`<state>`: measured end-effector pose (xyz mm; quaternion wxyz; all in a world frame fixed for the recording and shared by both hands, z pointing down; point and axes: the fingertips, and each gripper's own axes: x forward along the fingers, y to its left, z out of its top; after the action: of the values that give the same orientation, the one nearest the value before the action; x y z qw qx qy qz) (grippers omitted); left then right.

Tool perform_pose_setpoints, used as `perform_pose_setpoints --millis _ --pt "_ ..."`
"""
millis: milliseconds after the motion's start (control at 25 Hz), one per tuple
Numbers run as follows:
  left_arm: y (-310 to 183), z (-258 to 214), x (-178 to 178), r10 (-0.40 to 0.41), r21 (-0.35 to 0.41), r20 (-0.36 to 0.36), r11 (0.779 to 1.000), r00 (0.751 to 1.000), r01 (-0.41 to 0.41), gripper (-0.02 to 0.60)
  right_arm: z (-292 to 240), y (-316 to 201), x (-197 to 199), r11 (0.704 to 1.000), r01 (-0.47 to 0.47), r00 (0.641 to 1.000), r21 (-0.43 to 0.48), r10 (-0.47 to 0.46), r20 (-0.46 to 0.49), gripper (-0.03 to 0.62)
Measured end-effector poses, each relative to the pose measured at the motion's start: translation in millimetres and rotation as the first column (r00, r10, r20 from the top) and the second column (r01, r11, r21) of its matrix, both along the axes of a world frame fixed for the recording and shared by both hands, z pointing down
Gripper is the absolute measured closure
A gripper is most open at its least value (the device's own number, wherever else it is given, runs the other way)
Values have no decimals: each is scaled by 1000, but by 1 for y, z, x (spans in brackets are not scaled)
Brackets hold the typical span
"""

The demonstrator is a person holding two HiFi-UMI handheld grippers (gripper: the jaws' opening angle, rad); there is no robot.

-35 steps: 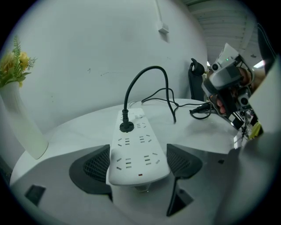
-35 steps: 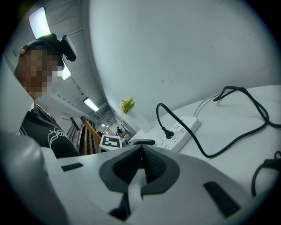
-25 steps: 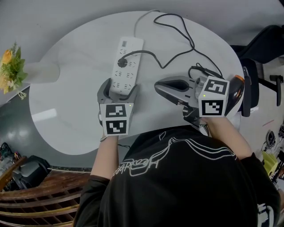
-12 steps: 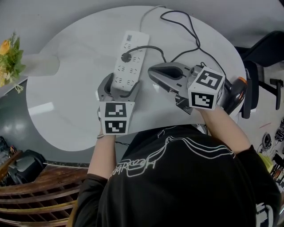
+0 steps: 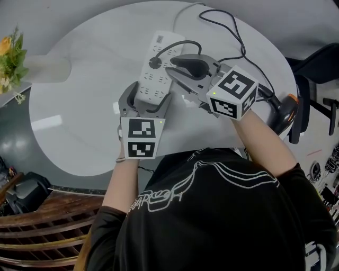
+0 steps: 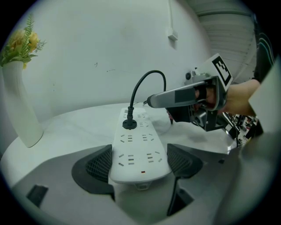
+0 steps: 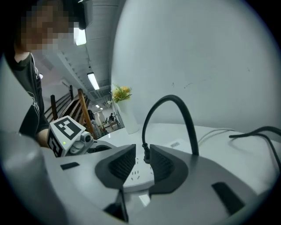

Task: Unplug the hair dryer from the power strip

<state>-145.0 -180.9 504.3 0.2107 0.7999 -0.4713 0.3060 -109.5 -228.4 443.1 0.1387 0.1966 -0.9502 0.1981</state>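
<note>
A white power strip [image 5: 154, 68] lies on the white oval table [image 5: 79, 122]. My left gripper [image 5: 144, 96] is shut on its near end, one pad against each long side [image 6: 139, 163]. A black plug [image 5: 155, 63] sits in a socket near the strip's far end [image 6: 129, 124], its cable [image 5: 180, 45] arching up and away to the right. My right gripper [image 5: 172, 71] hovers just right of and above the plug, jaws open with a narrow gap; the plug [image 7: 146, 154] shows beyond that gap, untouched. The dark hair dryer [image 5: 283, 114] with an orange end lies at the table's right edge, partly behind my right arm.
A white vase with yellow flowers [image 5: 47, 71] stands at the table's left edge. The black cable [image 5: 233, 37] loops across the far right of the table, beside a white cord [image 5: 177, 13]. A dark chair [image 5: 318, 58] stands off the right side.
My right gripper has moved left and farther across the table, from beside the hair dryer to just above the plug. The left gripper has stayed on the power strip's near end.
</note>
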Motion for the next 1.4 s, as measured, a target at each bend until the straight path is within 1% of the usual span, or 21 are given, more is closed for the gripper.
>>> perform_pose_setpoints --millis 120,240,320,560,760,880,960,1040,1200,1400 --pt "0 0 0 3 9 -5 1000 1000 -3 196 1 -6 -10 999 7 1000 48 -6 -27 526" --pt "0 -1 0 9 20 -12 1000 1000 -9 196 5 -8 -25 992 55 996 112 -47 -72 510" --pt "-1 -1 -1 8 17 -11 1000 1000 -8 196 9 -11 -31 988 72 994 134 -60 -97 508" --pt "0 0 -1 15 26 -12 1000 1000 -14 196 13 -17 -39 985 84 991 152 -66 -117 511" --pt "0 -1 -1 24 25 -15 999 1000 -24 196 21 -21 -40 987 82 988 135 -62 -144 519" --pt "1 -1 0 35 23 -15 999 999 -35 196 22 -21 -40 986 86 987 140 -65 -149 553" --pt "0 -2 1 39 22 -14 999 999 -38 196 22 -20 -39 985 94 987 143 -73 -146 554" --pt "0 -1 1 39 22 -11 999 999 -39 196 21 -20 -40 981 110 984 162 -84 -158 559" --pt "0 0 2 39 6 -7 999 999 -39 196 20 -19 -39 965 132 973 225 -84 -213 566" --pt "-1 0 1 41 -14 -4 999 999 -41 196 19 -18 -40 965 127 972 231 -75 -222 567"
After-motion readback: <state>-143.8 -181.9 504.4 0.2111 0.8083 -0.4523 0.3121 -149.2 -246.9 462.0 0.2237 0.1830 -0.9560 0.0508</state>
